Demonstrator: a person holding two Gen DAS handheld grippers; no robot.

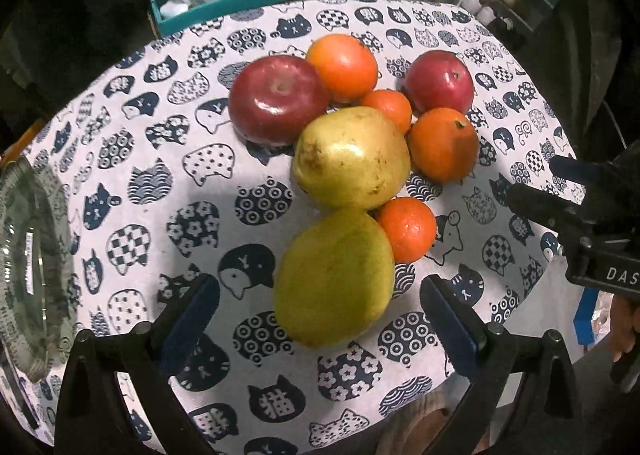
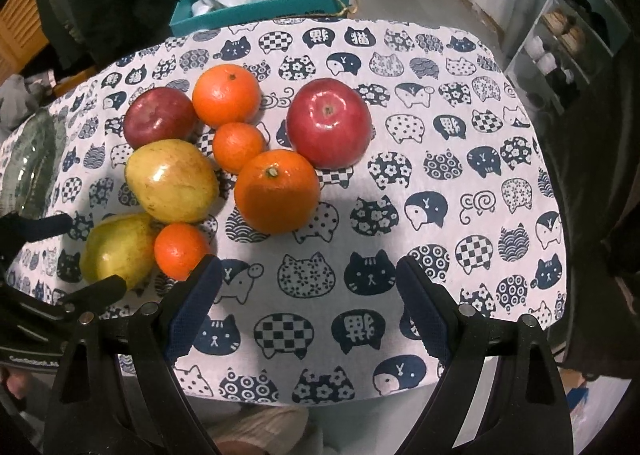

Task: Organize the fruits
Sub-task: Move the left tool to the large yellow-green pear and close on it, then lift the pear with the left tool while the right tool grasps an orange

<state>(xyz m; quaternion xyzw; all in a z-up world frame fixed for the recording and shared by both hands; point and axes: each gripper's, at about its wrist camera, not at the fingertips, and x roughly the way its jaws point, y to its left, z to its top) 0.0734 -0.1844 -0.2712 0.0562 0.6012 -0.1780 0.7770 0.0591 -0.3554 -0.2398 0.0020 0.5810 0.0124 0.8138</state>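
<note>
Fruit lies clustered on the cat-print cloth (image 1: pixel 168 183) (image 2: pixel 460 175): two red apples (image 1: pixel 278 99) (image 2: pixel 328 123), two yellow-green pears (image 1: pixel 334 279) (image 2: pixel 172 179) and several oranges (image 1: pixel 442 145) (image 2: pixel 276 191). My left gripper (image 1: pixel 320 291) is open, its fingers on either side of the near pear, not touching it. My right gripper (image 2: pixel 306 279) is open and empty over bare cloth, just in front of the big orange. The right gripper also shows at the right edge of the left wrist view (image 1: pixel 552 187).
A clear glass plate (image 1: pixel 28 267) (image 2: pixel 28 171) sits at the table's left edge. A teal box (image 1: pixel 248 3) (image 2: pixel 260 11) with plastic bags stands behind the table. White shelves (image 2: pixel 560 39) stand at the back right.
</note>
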